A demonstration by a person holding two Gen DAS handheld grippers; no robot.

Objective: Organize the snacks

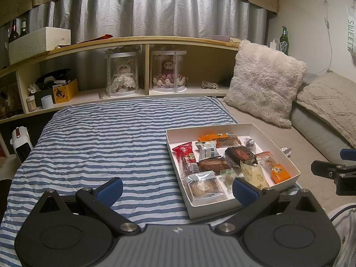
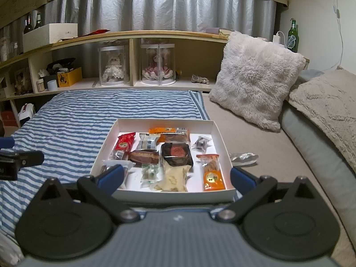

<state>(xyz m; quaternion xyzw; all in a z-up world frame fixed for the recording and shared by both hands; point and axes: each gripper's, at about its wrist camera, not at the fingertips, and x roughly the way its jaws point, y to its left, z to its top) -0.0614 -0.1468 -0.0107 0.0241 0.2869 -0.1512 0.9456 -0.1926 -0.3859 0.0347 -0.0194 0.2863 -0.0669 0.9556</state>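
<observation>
A white box (image 2: 219,131) full of wrapped snacks (image 2: 175,155) sits on the bed, partly on the striped quilt (image 1: 93,138). Both hand-held grippers, left (image 1: 178,189) and right (image 2: 176,176), are spread wide and hold nothing. A silver wrapper (image 2: 243,157) lies just right of the box.

Two low wrist views facing the shelf (image 1: 138,41), left view offset leftward, both sharing the snack box (image 2: 219,131).
</observation>
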